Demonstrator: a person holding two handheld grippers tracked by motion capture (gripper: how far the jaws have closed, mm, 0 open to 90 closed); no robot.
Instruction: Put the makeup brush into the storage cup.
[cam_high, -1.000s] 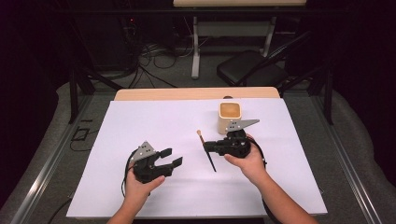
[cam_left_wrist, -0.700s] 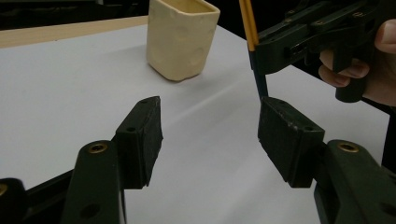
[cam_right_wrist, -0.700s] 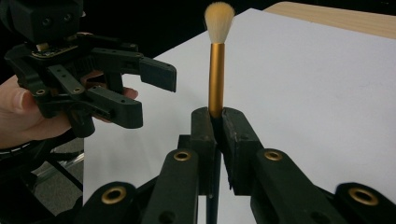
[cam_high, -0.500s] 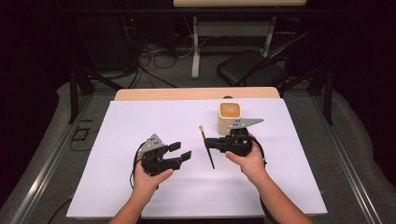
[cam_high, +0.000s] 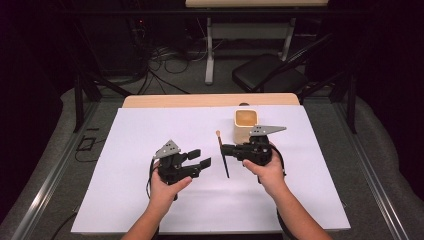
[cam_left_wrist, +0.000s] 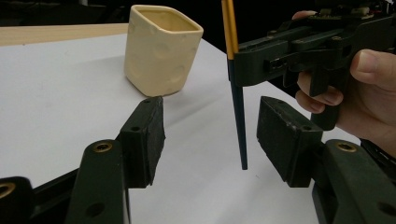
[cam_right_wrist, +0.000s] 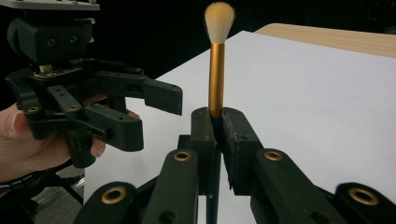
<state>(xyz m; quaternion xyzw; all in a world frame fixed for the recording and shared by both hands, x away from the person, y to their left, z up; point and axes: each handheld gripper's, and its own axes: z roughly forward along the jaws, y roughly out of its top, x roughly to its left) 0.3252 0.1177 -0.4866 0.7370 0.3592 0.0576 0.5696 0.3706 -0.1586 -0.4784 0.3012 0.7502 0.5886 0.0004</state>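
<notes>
White paper (cam_high: 125, 165) is covering the table, and on it a person is holding a brush (cam_high: 222, 157) up between two handheld grippers. The right gripper (cam_high: 229, 149) is gripping the brush with its jaws pressed together on the dark handle just below the gold band; in the right gripper view the brush (cam_right_wrist: 216, 84) is standing straight up out of those jaws with its pale bristles on top. It is hanging clear of the paper, its thin dark tail pointing down toward the sheet, likely so the other tool can get at the handle without anything in the way.

The left gripper (cam_high: 200, 162) is sitting just beside the brush with its jaws apart and nothing between its pads. They have just been closing a little, yet in the left gripper view the dark handle (cam_left_wrist: 238, 116) is hanging in the gap between them, close to the right-hand pad (cam_left_wrist: 285, 135) and not touching either one. That looks like a handover being lined up, or a second grip lower down to steady the thin handle.

A cream cup (cam_high: 246, 125) is standing upright on the paper just behind the right gripper, open side up, and it seems a likely place for the brush to end up.
</notes>
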